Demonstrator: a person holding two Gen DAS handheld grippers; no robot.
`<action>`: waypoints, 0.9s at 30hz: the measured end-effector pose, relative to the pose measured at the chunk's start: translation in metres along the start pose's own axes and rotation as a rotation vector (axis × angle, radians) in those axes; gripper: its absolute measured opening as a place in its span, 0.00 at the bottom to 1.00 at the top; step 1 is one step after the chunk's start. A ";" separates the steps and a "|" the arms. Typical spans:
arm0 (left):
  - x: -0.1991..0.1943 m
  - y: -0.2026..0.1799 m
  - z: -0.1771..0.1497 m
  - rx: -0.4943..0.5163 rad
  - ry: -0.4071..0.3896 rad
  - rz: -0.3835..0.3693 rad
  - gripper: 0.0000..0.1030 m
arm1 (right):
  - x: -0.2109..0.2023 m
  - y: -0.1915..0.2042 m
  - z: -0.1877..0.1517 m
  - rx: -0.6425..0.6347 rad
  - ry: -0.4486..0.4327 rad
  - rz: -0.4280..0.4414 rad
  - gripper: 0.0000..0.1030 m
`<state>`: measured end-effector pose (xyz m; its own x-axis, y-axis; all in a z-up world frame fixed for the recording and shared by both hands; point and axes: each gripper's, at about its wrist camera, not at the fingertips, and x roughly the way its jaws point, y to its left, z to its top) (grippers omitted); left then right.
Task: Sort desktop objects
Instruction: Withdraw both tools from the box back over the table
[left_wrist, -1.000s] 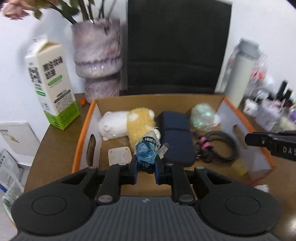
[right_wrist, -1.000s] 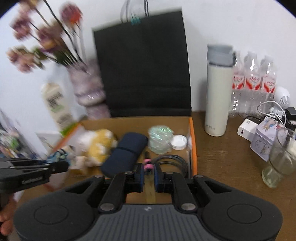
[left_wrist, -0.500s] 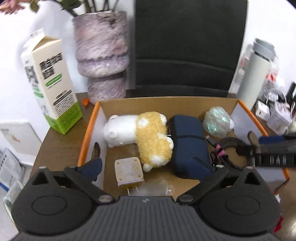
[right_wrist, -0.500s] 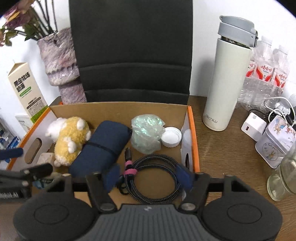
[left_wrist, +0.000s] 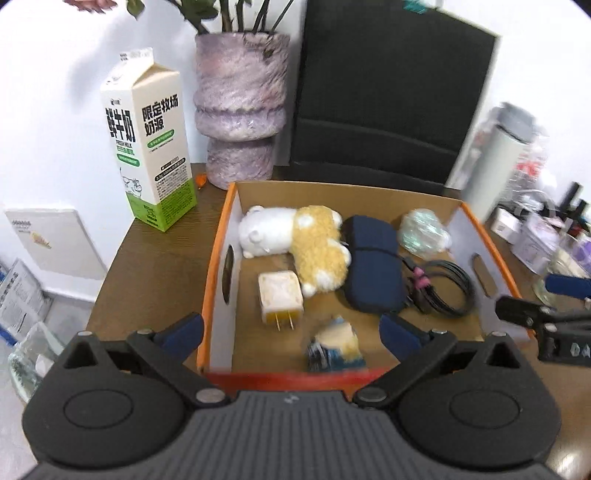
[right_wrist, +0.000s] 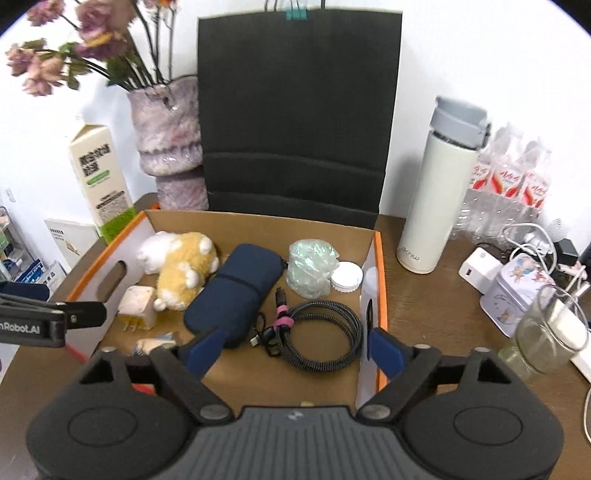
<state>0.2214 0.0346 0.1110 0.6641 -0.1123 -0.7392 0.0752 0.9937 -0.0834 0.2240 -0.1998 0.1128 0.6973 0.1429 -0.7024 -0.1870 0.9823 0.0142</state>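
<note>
Cardboard is your landmark: the orange-edged cardboard box (left_wrist: 218, 236) on the brown desk. Left of it stands the green-and-cream milk carton (left_wrist: 149, 136). Inside, from its left wall rightward, lie the white-and-yellow plush toy (left_wrist: 295, 240), the cream square wall charger (left_wrist: 279, 295), the dark blue soft pouch (left_wrist: 373, 269), the crumpled iridescent plastic wrap (left_wrist: 423, 232) and the coiled black cable with a pink tie (left_wrist: 439, 288). Only your left camera shows the small blue-and-yellow snack packet (left_wrist: 336, 349) clearly, lying at the box's near wall. Only your right camera shows the round white lid (right_wrist: 345, 277) beside the wrap, and right of the box the white thermos (right_wrist: 439, 188) and clear glass (right_wrist: 543, 332).

Your left gripper (left_wrist: 291, 328) is spread wide and empty; a second ago it pinched that packet. Your right gripper (right_wrist: 295, 345) is opening, the cable lying loose below it; a second ago it was clamped at the pink tie.
</note>
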 end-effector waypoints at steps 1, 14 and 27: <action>-0.006 0.001 -0.009 0.009 -0.009 -0.008 1.00 | -0.006 0.001 -0.008 -0.005 -0.017 -0.002 0.87; -0.062 -0.010 -0.177 -0.009 -0.168 0.013 1.00 | -0.077 0.020 -0.153 0.008 -0.133 0.020 0.88; -0.095 -0.047 -0.272 -0.016 -0.135 0.018 1.00 | -0.130 0.025 -0.272 0.042 -0.122 -0.005 0.87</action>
<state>-0.0475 -0.0015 0.0037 0.7596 -0.0925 -0.6438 0.0514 0.9953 -0.0824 -0.0589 -0.2271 0.0108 0.7777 0.1495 -0.6106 -0.1562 0.9868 0.0426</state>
